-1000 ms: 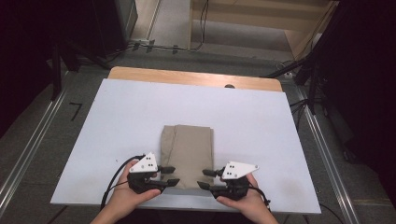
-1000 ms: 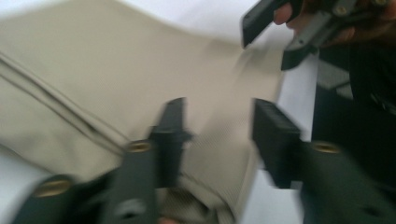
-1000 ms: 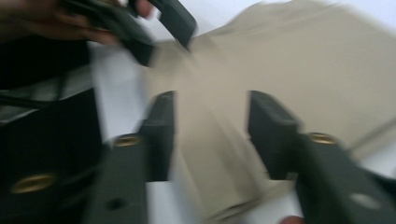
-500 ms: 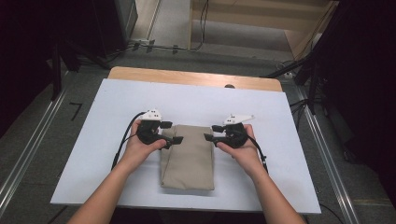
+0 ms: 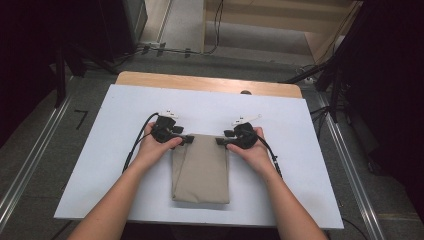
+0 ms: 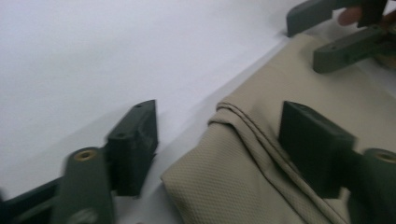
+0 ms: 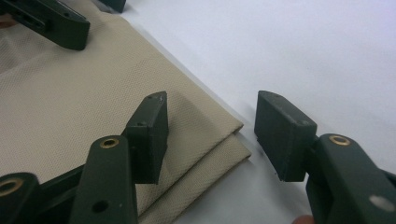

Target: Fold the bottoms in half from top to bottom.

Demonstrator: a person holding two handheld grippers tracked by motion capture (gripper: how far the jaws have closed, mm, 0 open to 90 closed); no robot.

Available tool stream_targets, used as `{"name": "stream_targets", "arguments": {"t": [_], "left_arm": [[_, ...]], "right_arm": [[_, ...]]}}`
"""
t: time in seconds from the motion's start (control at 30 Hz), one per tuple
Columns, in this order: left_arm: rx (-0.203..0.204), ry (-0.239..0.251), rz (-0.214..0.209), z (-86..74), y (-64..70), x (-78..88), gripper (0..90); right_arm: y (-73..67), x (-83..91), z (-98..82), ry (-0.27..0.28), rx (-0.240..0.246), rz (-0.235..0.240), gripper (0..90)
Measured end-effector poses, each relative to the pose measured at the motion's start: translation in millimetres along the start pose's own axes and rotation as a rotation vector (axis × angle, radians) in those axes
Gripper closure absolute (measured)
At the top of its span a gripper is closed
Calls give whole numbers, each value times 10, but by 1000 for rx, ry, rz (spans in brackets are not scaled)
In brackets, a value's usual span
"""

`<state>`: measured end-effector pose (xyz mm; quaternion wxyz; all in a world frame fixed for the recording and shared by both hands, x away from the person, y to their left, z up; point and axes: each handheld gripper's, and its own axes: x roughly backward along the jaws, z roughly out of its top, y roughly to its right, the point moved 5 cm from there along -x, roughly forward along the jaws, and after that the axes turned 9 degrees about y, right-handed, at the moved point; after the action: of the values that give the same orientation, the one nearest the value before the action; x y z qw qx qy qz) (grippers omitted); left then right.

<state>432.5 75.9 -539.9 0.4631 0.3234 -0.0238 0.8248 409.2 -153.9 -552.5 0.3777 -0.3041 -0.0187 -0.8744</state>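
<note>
High view: one folded beige cloth (image 5: 201, 169) lies on the white board (image 5: 320, 165), near its front edge, between two hands. Two grippers sit at the cloth's far corners, the left gripper (image 5: 189, 139) at the far left corner and the right gripper (image 5: 220, 141) at the far right. Both stand part-open astride their corners, pads off the fabric; the left's jaws have just been closing. In the right gripper view two stacked layers show at the corner. No writing is readable.
</note>
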Motion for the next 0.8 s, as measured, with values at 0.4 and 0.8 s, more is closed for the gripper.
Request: {"name": "stream_targets", "arguments": {"t": [0.4, 0.8], "left_arm": [[-79, 2, -7, 59, 103, 23, 825], [-152, 145, -15, 727, 20, 46, 835]], "right_arm": [[-63, 40, 7, -6, -43, 109, 779], [217, 268, 534, 125, -45, -12, 784]]}}
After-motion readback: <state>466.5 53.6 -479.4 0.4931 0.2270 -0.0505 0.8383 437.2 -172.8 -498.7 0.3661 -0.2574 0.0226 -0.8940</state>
